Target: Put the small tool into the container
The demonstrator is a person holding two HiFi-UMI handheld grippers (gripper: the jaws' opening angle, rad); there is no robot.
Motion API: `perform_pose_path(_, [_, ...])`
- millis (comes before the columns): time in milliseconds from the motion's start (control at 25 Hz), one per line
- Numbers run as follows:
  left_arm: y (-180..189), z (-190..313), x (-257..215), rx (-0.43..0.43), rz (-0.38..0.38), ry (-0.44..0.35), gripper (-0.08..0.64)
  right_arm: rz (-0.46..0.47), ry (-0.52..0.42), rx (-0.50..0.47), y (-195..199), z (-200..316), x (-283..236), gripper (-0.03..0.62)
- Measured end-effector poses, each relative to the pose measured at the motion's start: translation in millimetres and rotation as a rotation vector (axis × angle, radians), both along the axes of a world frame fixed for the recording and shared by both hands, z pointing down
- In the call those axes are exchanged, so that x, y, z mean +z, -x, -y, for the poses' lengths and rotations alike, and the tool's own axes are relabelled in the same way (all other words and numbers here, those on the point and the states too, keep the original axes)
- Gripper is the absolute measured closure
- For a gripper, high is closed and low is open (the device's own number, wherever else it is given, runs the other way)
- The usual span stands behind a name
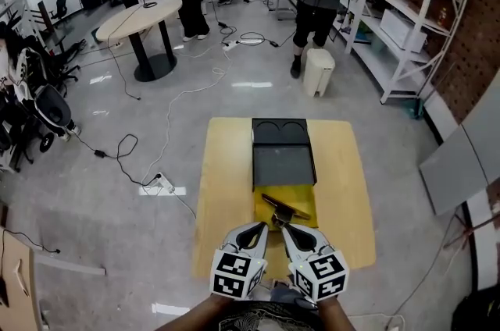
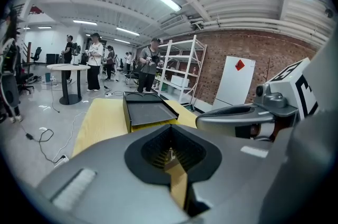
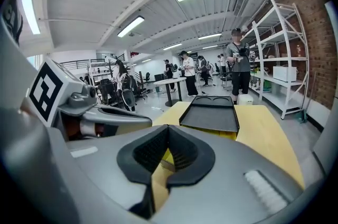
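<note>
A black case with its lid [image 1: 283, 164] [image 2: 148, 112] [image 3: 209, 115] laid open stands in the middle of the yellow-wood table [image 1: 344, 189]. Its yellow tray [image 1: 268, 206] faces me. A small dark tool [image 1: 286, 207] lies across that tray. My left gripper [image 1: 262, 229] [image 2: 170, 129] and right gripper [image 1: 286, 231] [image 3: 168, 129] hover side by side at the table's near edge, just short of the tray. Both are shut with nothing between the pads. From the gripper views the tool is hidden behind the jaws.
A white bin [image 1: 318, 70] and a standing person [image 1: 316, 1] are beyond the table's far end. White shelving [image 1: 406, 25] lines the right wall and a grey panel [image 1: 459, 165] leans at the right. Cables [image 1: 168, 126] and a power strip [image 1: 162, 183] lie on the floor at the left, near a round table [image 1: 141, 16].
</note>
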State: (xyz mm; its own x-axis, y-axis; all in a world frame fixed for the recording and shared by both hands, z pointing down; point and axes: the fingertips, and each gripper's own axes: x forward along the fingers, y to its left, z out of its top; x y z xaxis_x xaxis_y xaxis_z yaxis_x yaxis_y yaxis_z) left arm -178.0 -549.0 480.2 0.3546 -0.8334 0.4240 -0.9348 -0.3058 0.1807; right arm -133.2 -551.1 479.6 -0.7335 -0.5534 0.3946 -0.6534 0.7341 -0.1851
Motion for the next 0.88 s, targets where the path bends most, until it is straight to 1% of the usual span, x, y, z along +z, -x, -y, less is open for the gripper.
perform_pose_path(160, [-13.4, -21.1, -4.1, 0.011, -0.005, 0.001, 0.548, 0.007, -0.003, 0.017, -13.4, -20.8, -3.9, 0.588])
perform_pose_path(360, [-10.9, -55.0, -7.8, 0.014, -0.008, -0.002, 0.548, 0.008, -0.010, 0.029, -12.9, -54.0, -8.4, 0.588])
perform_pose_path(600, [-26.7, -67.9, -10.4, 0.019, -0.010, -0.001, 0.548, 0.008, -0.009, 0.033, -27.9, -67.3, -9.7, 0.587])
perform_pose_path(880, [-24.4, -76.0, -5.4, 0.024, -0.009, 0.004, 0.548, 0.002, -0.003, 0.032, -26.0, -75.4, -3.9, 0.587])
